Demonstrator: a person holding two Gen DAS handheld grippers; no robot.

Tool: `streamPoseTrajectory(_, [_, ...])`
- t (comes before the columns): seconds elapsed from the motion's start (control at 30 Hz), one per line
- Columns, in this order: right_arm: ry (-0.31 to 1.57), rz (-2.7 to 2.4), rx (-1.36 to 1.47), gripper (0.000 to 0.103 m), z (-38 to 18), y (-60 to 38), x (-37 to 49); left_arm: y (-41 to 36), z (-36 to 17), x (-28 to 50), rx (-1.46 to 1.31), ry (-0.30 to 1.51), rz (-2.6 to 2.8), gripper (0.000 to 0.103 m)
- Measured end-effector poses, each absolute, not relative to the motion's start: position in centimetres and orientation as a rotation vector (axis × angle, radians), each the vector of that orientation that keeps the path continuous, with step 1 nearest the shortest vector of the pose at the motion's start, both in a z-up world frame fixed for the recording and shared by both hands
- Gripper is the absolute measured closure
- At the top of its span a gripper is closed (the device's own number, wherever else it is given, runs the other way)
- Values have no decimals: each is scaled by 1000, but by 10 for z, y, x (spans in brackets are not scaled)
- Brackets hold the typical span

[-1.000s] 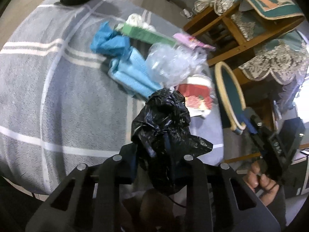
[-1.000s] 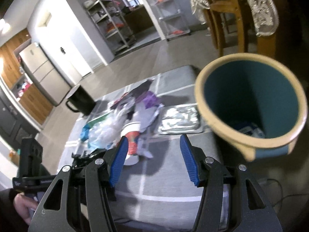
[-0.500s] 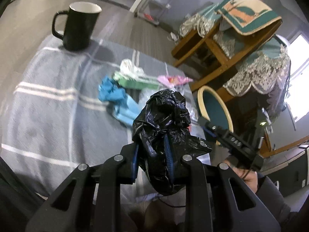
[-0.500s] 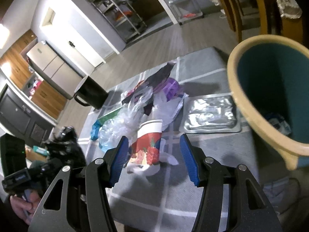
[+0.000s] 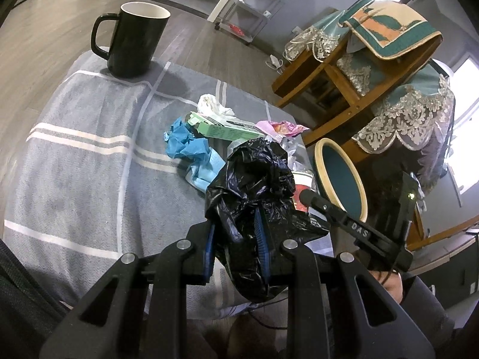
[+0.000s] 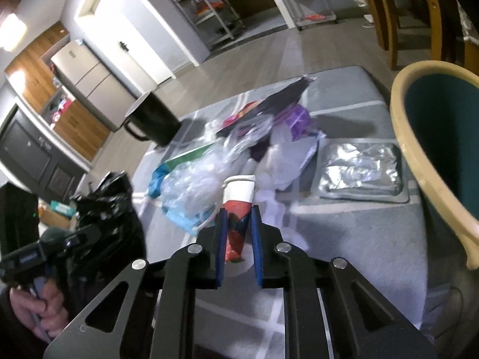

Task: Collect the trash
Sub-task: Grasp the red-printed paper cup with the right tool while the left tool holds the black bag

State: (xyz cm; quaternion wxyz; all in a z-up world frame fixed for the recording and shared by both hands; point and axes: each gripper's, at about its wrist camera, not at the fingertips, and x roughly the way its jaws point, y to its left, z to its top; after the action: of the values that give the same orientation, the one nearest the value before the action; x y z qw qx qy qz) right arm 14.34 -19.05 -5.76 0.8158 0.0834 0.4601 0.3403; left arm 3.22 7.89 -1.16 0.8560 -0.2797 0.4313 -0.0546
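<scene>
The right hand-held gripper (image 6: 238,233) has its blue pads closed around a crushed paper cup (image 6: 238,209), red-patterned with a white rolled rim. The cup lies at the near edge of the trash heap on the grey striped table (image 6: 344,233), on the side of the heap toward the teal bin (image 6: 434,137), which stands just off the table's corner. Its long axis runs straight along the fingers, base toward the gripper body and open rim pointing away, toward the black mug (image 6: 152,119) at the far end of the table.

I judge the cup very light and already collapsed, so it has little stiffness left; squeezing across the flattened middle, as now, looks sound, since the rolled rim is the only firm part and would tend to slip out of flat pads. The paper should not be slippery, but too hard a pinch would only fold it further.

The left hand-held gripper (image 5: 236,239) is clamped on a bunched black plastic bag (image 5: 254,197), held up clear of the table on the mug's near side. The bag is soft, shapeless and slick, and it bulges out above and below the pads, so it has no real axis; its bulk droops below the fingers.

Loose on the table beyond the cup lie a clear plastic bag (image 6: 197,179), blue crumpled paper (image 5: 187,143), a green box (image 5: 221,127) and a foil tray (image 6: 362,173).
</scene>
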Motion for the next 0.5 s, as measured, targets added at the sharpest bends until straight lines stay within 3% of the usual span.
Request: streamPoseTrajectory(0.5, [928,770,147,93,-34,-205,108,77,-8,32,-587,891,-130,80])
